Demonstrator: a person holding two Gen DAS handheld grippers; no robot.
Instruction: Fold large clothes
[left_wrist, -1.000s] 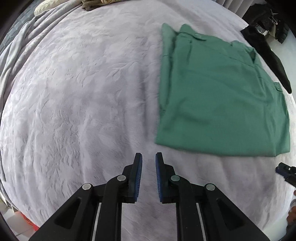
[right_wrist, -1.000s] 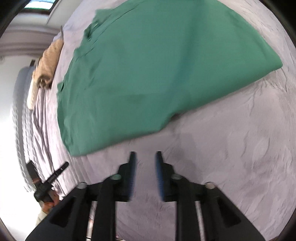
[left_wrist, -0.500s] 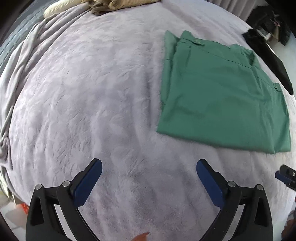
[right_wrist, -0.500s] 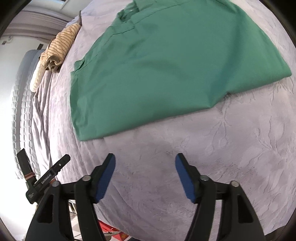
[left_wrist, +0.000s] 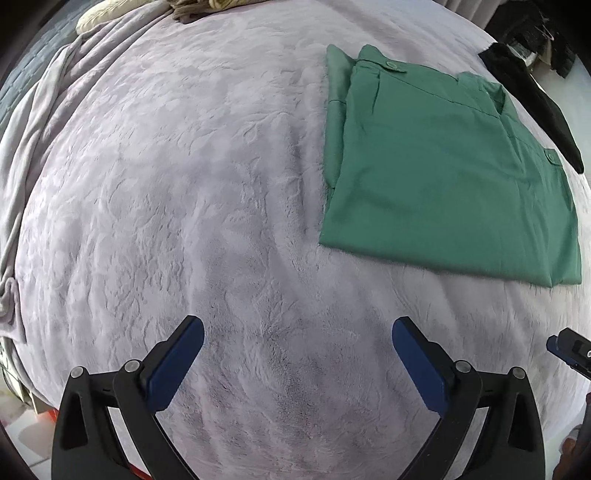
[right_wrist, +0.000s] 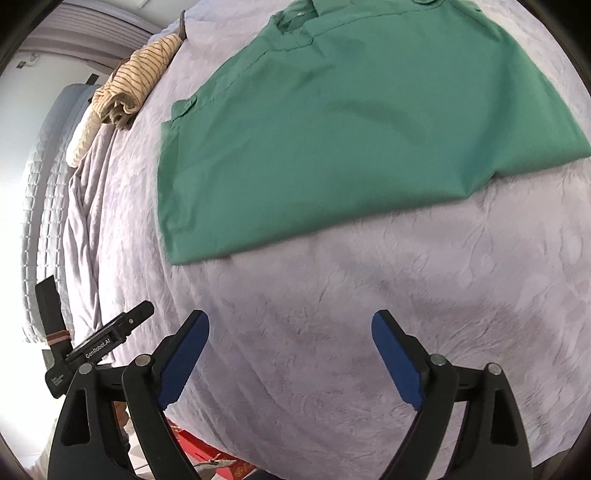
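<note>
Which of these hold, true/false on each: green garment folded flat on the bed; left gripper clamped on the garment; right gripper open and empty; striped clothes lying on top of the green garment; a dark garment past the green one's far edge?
1. The green garment lies folded flat on the grey bedspread. True.
2. The left gripper is clamped on the garment. False: its jaws stand wide apart over bare bedspread, clear of the fabric.
3. The right gripper is open and empty. True: its jaws have just been opening, with nothing between them.
4. The striped clothes lie on the green garment. False: they sit apart from it, near the bed's edge.
5. A dark garment lies beyond the green one's far edge. True.
</note>
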